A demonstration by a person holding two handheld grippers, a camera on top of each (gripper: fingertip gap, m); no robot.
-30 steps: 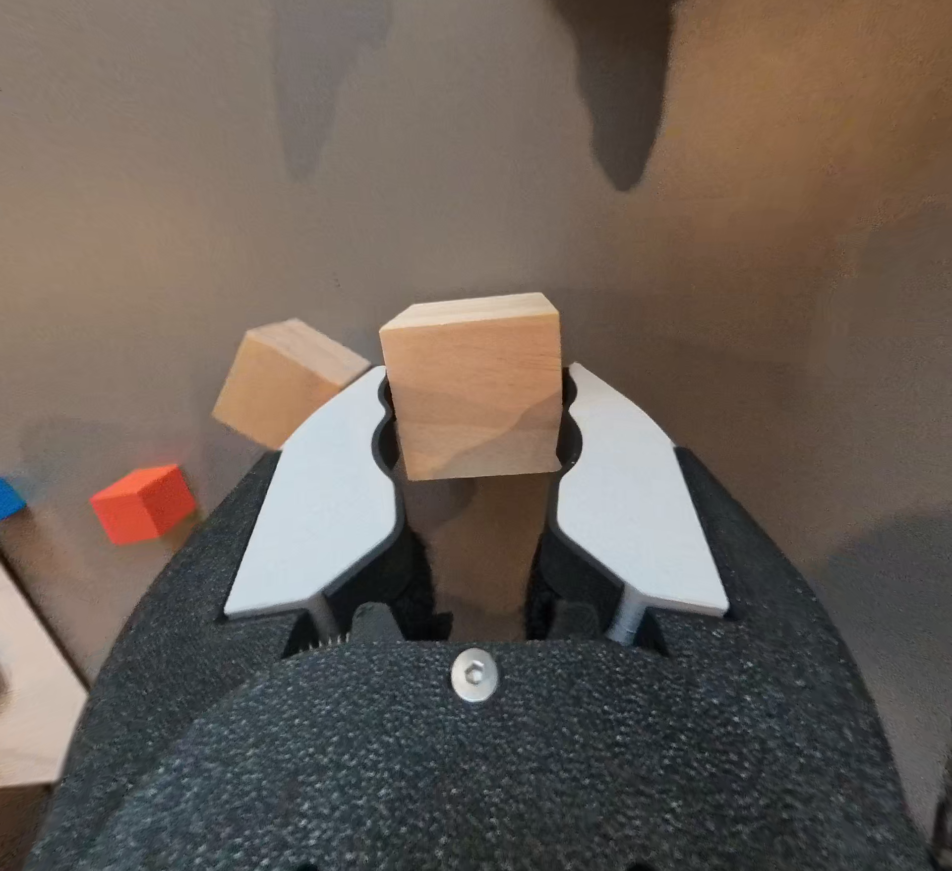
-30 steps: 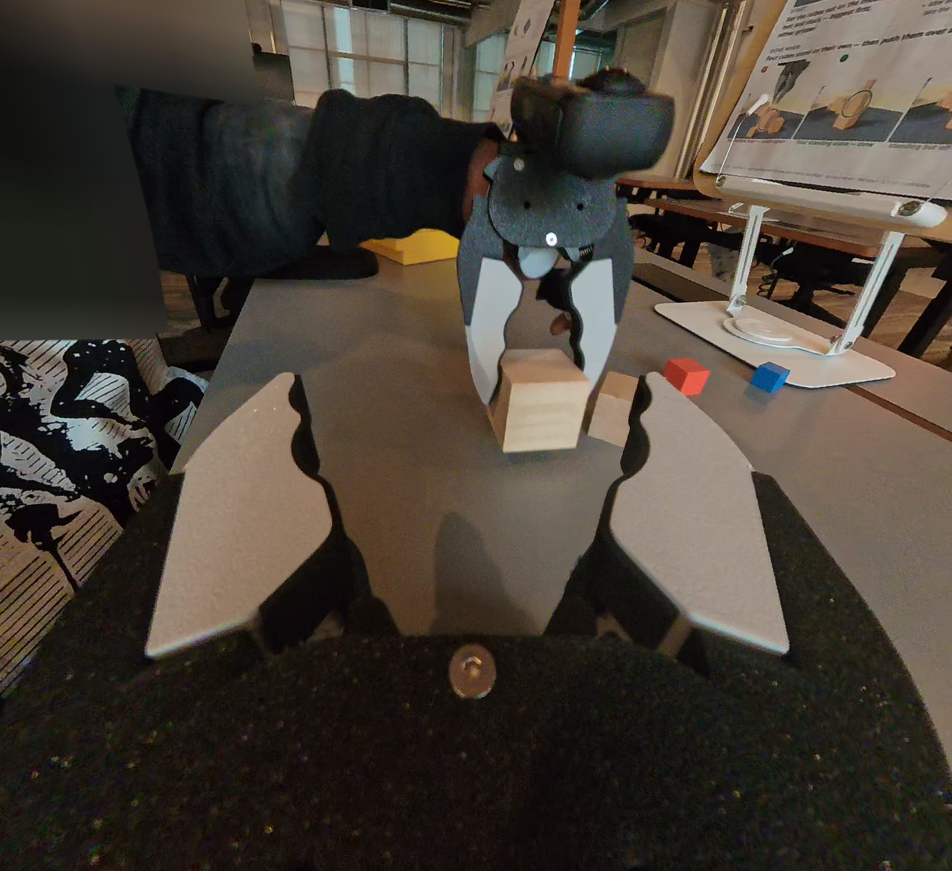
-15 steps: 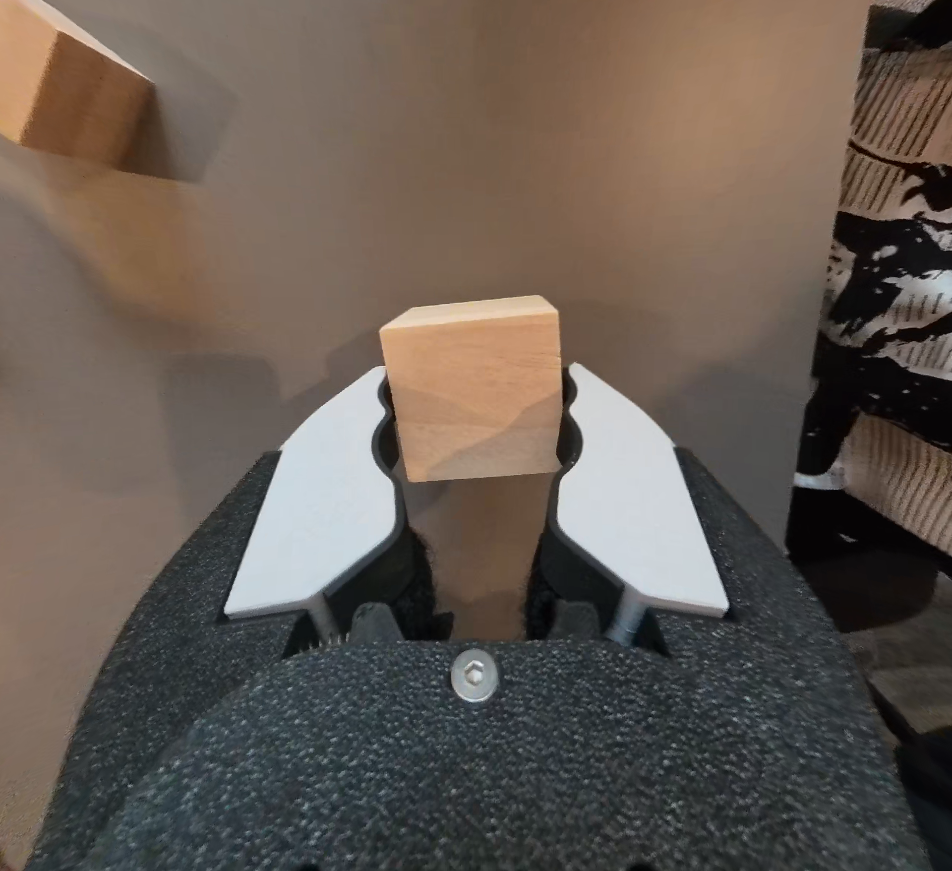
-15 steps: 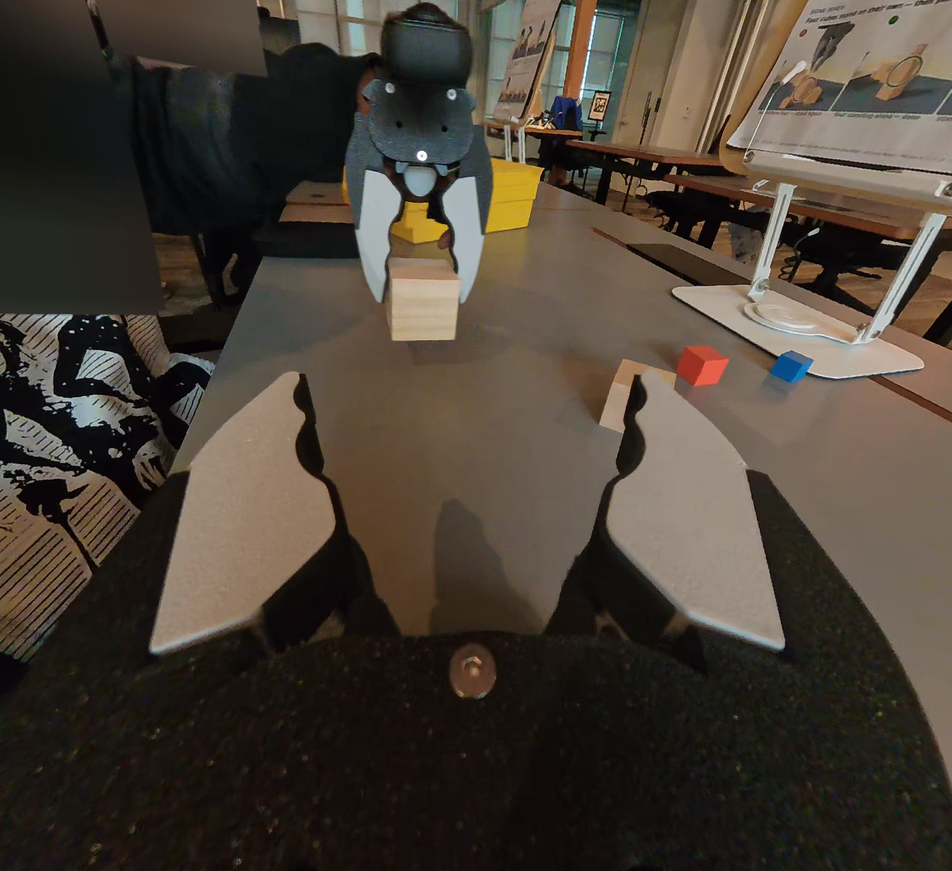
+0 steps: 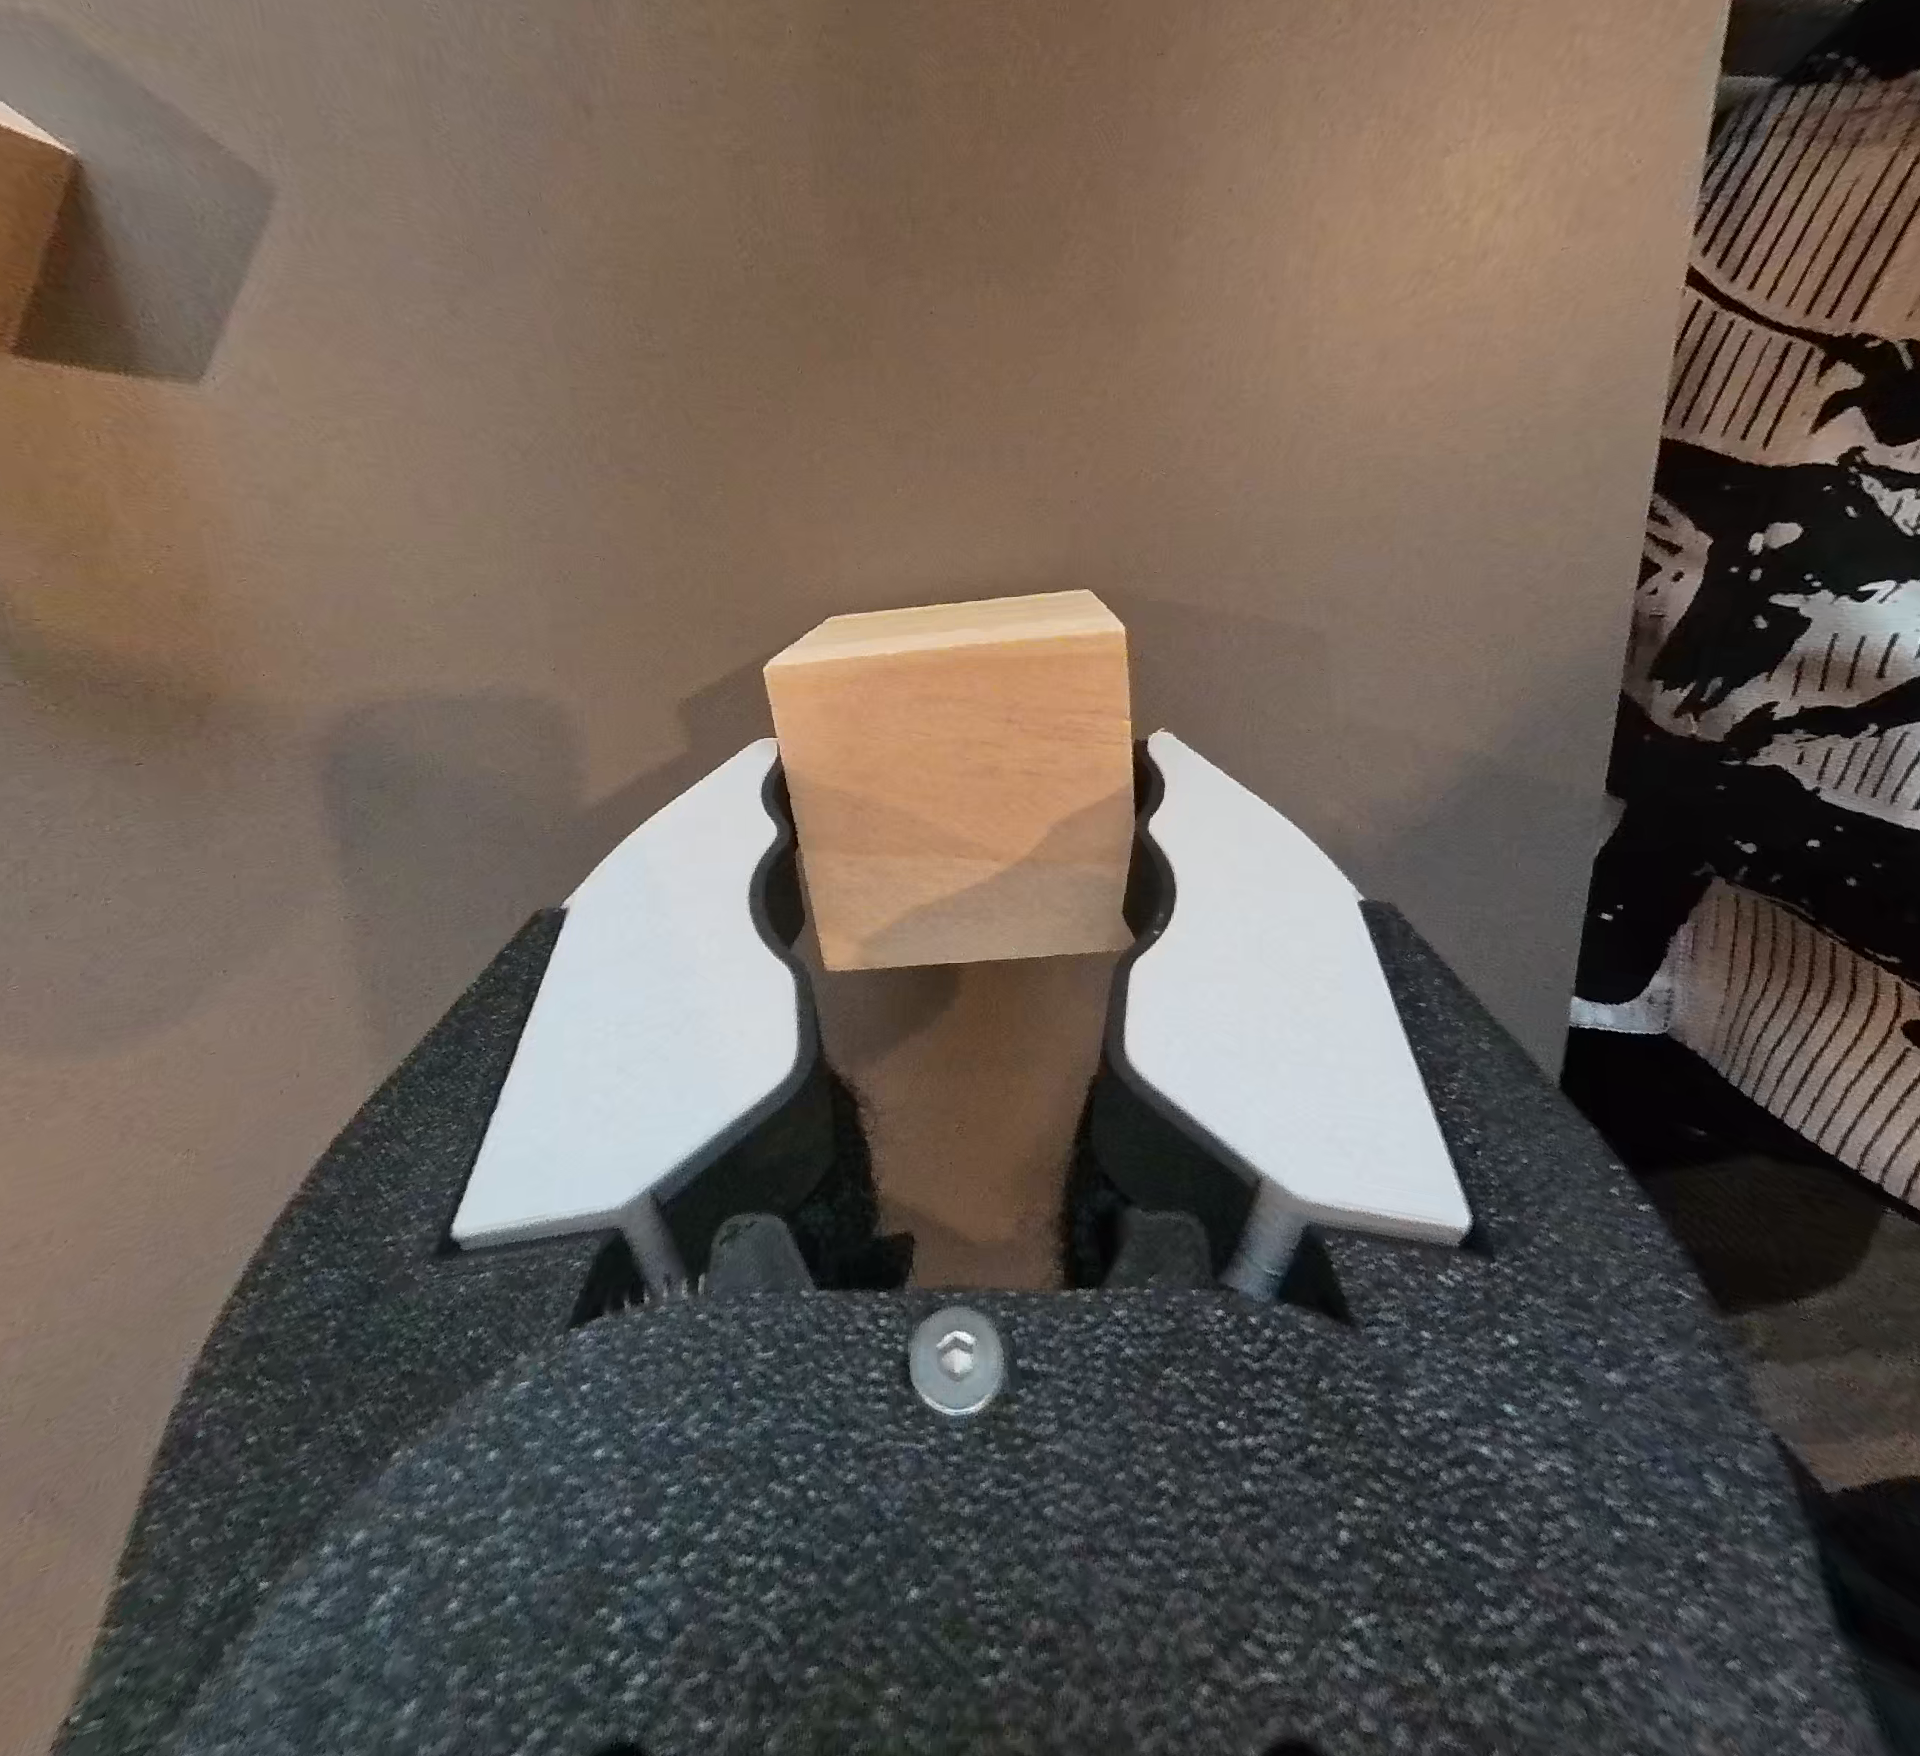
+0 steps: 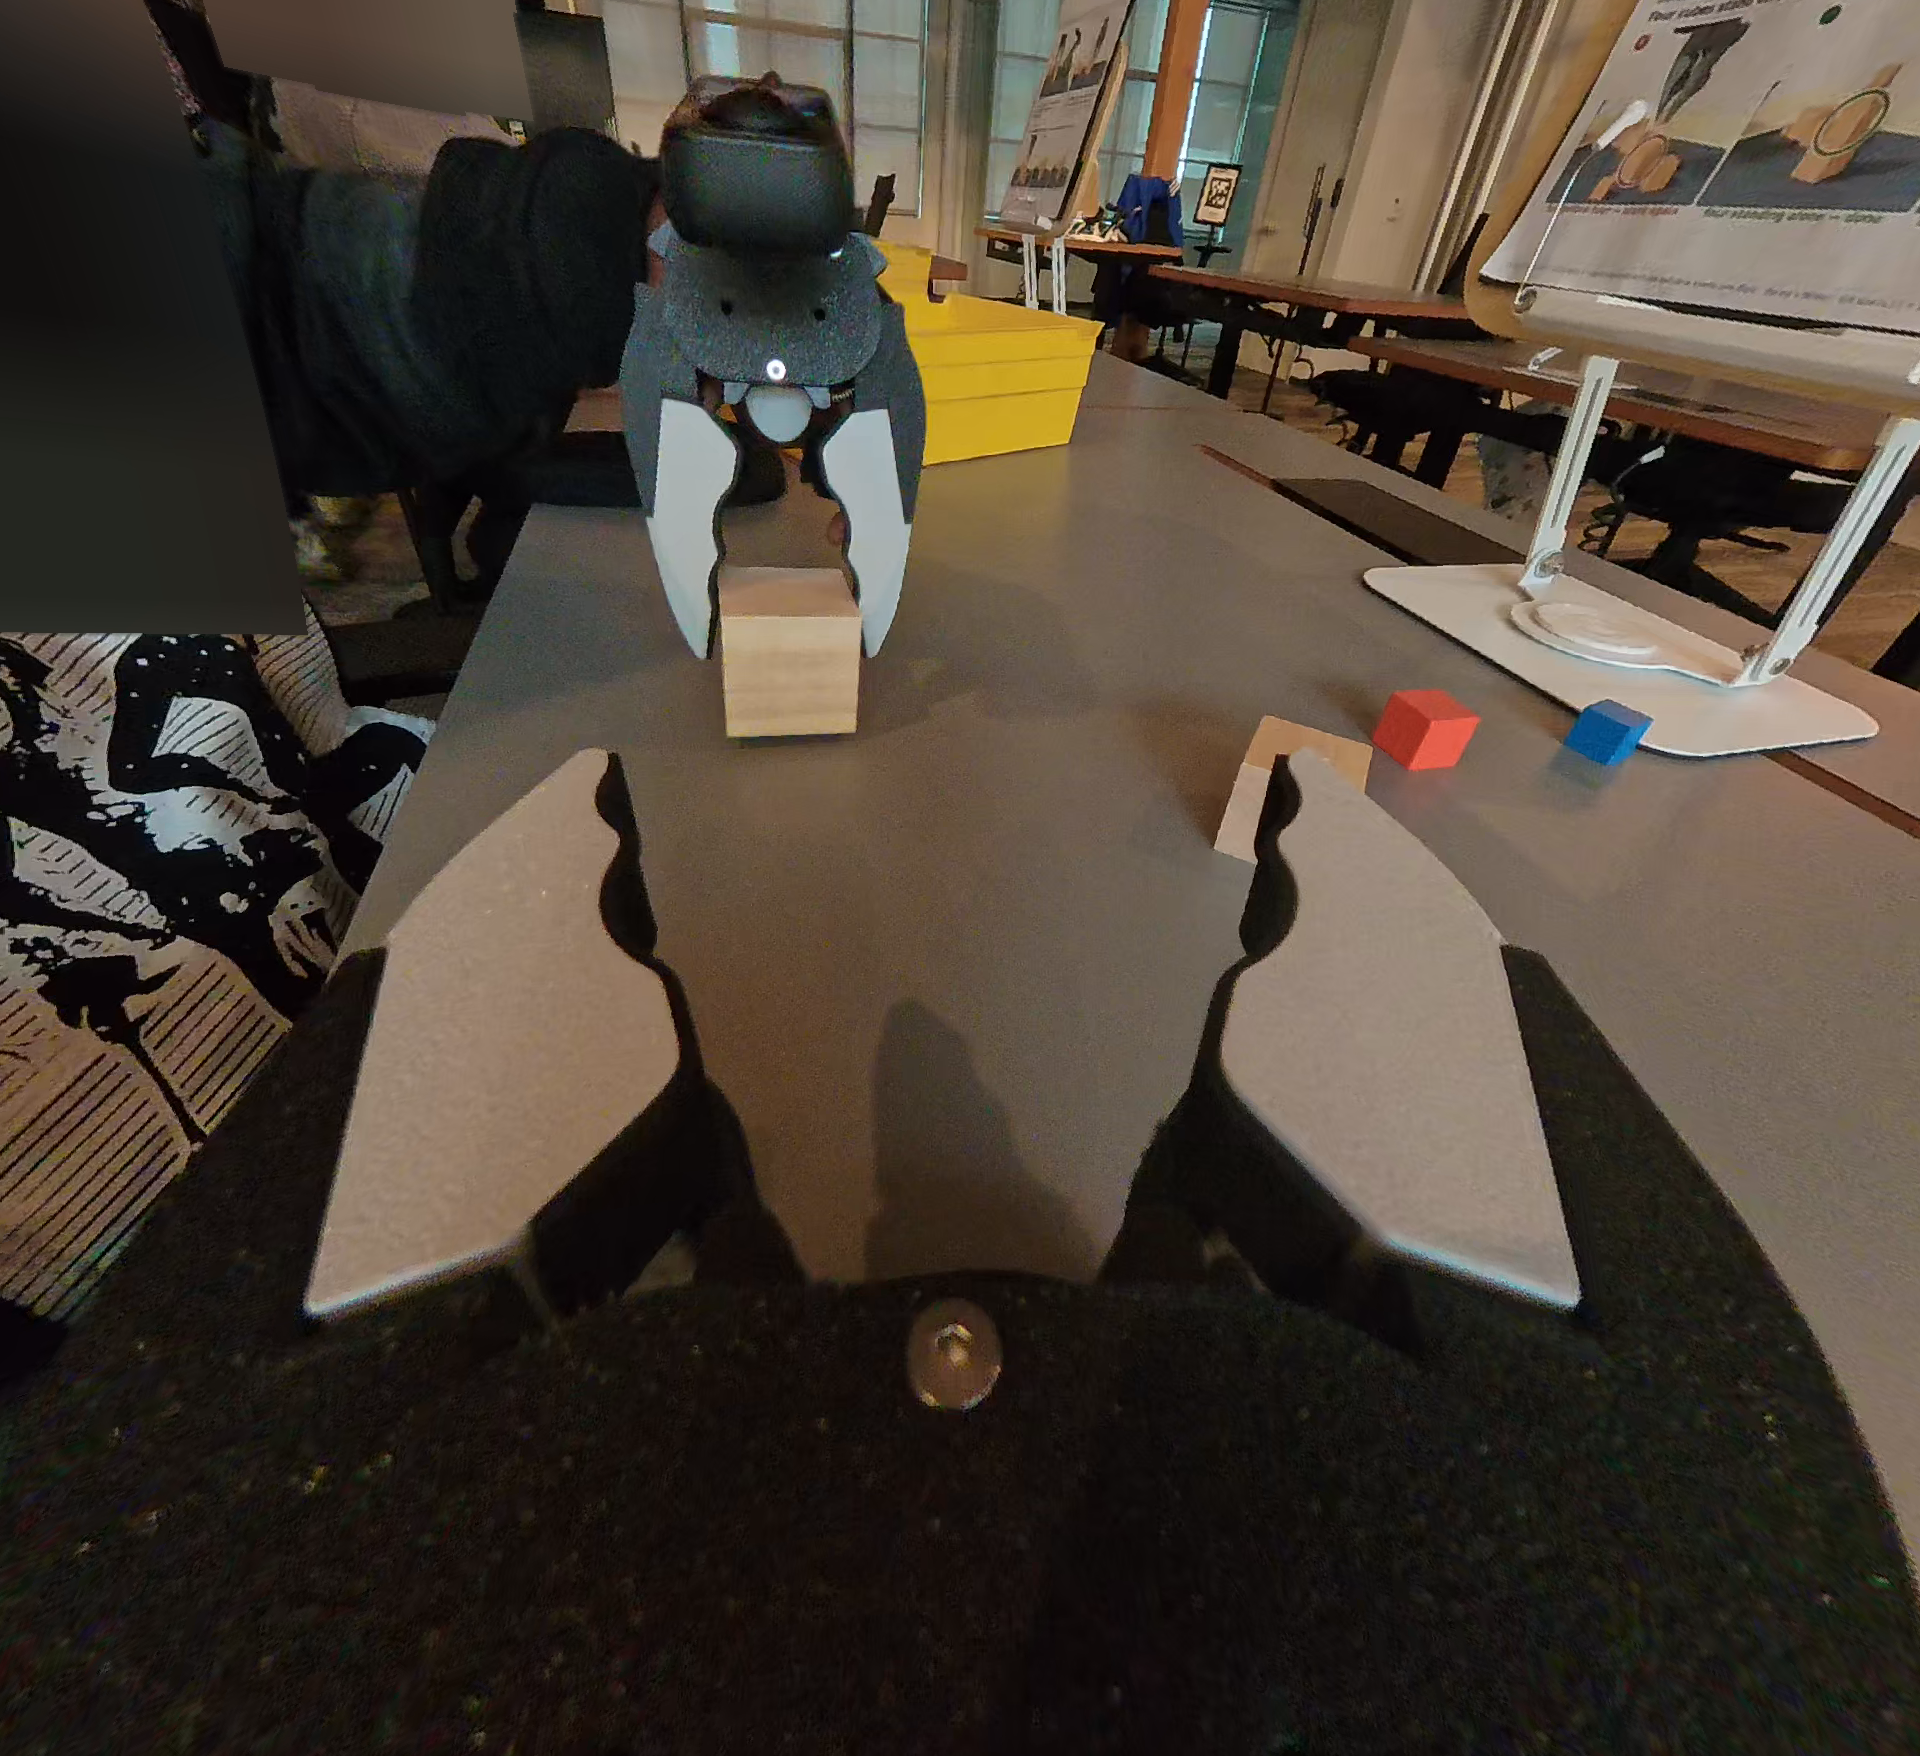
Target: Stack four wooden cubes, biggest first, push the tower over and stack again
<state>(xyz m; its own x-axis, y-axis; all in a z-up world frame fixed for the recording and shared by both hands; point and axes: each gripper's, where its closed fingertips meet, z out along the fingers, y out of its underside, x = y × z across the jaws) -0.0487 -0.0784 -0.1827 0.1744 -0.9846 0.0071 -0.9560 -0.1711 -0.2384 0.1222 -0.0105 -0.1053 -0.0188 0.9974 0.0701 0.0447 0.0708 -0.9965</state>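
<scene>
Lowered from mid-air, the left gripper [image 6: 787, 641] is now setting the biggest wooden cube [image 6: 790, 653] on the desk [image 6: 1039, 823] near its left edge, jaws clamping it, while the right gripper [image 6: 951, 833] is hovering wide open, empty, suggesting the base is being laid.

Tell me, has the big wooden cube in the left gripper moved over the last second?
Yes. In the right wrist view, the big wooden cube has been carried leftward, away from the smaller wooden cube, and lowered to the grey table.
</scene>
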